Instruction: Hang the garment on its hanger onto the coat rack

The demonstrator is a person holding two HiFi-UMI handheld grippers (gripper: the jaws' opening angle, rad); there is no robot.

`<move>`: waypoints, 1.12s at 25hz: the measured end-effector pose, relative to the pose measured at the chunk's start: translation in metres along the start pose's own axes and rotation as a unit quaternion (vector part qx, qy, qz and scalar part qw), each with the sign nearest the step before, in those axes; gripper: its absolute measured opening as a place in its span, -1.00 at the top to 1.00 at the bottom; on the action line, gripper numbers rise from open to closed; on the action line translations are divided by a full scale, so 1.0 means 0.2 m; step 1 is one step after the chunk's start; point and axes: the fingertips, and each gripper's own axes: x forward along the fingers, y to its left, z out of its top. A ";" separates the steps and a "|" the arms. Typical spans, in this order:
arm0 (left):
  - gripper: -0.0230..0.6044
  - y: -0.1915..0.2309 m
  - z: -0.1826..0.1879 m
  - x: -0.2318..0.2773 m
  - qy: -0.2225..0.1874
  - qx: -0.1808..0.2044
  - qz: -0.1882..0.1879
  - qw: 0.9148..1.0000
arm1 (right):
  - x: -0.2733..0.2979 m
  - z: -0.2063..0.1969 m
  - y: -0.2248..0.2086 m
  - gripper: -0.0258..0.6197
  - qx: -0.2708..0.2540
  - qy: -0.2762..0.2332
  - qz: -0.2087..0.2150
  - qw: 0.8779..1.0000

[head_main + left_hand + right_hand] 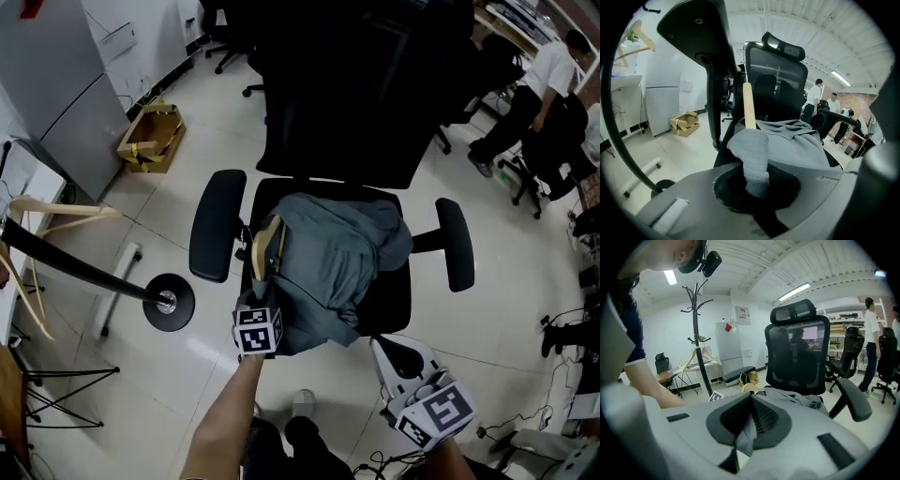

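Observation:
A grey garment lies heaped on the seat of a black office chair, with a wooden hanger showing at its left edge. My left gripper is at that edge. In the left gripper view it is shut on cloth wrapped round the hanger's end, and the wooden arm rises above it. My right gripper is at the garment's front right corner, and a flap of grey cloth is pinched between its jaws. The black coat rack stands to the left, with its base on the floor.
Spare wooden hangers lie at the far left beside a grey cabinet. A cardboard box sits on the floor behind the rack. People and other office chairs stand at the back right. Cables run along the floor at right.

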 end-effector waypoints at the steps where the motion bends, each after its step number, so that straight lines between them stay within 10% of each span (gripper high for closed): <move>1: 0.87 -0.02 0.02 -0.02 -0.005 0.013 -0.007 1.000 | 0.00 0.01 0.00 0.88 0.000 -0.002 0.000 1.000; 28: 0.88 -0.42 1.19 -1.49 -0.081 0.217 -0.130 0.964 | -0.40 0.92 0.39 0.88 -0.074 -0.188 0.057 0.978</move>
